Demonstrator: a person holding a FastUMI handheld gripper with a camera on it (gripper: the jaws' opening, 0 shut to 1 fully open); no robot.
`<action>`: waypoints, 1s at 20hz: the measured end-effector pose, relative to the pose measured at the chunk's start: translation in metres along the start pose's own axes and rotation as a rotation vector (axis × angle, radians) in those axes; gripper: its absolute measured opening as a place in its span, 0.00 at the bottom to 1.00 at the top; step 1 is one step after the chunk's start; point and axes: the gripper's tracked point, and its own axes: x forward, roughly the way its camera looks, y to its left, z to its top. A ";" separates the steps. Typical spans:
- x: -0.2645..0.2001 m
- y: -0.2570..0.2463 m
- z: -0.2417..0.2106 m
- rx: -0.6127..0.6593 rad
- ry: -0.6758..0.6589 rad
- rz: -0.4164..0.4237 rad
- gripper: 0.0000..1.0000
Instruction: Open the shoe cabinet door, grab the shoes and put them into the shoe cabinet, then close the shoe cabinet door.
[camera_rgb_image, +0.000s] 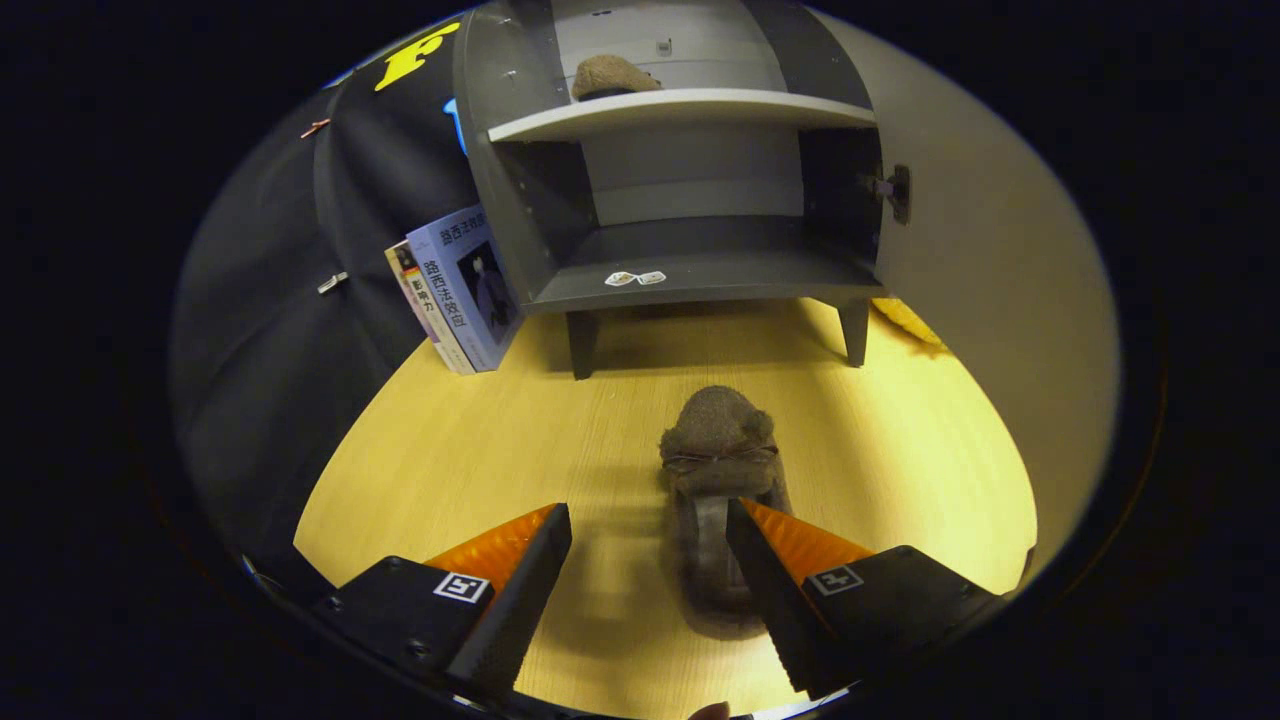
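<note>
Wooden worktop, pale and lit warm; booth wall of black cloth to the left, plain light wall to the right.

Cabinet: grey, on short legs, beyond the gripper at the far side of the worktop. Door swung wide to the right, handle on its inner edge. Two compartments divided by one shelf. Upper compartment holds one brown shoe. Lower compartment holds no shoe; two small light tags lie at its front lip.

Second shoe: brown, fuzzy, on the worktop between cabinet and gripper. Long axis runs straight away from the gripper, toe toward the cabinet, heel toward the fingers. Small bow across the vamp.

Gripper: fingers spread wide, holding nothing. Shoe lies off-centre to the right; the right finger overlaps its heel and opening, the left finger stands well clear over bare wood. Judged: a shift to the right is needed to bring the shoe between the fingers before closing.

Books: several, leaning against the cabinet's left side.

Hidden or unclear: heel of the second shoe behind the right finger; contact between finger and shoe cannot be told. Yellow object behind the door's lower edge, unidentified.
</note>
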 end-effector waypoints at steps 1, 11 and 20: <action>0.010 -0.001 -0.002 -0.001 -0.001 -0.005 0.99; 0.034 -0.008 -0.021 0.041 0.023 -0.064 0.85; 0.094 -0.034 0.004 -0.020 -0.104 -0.186 0.38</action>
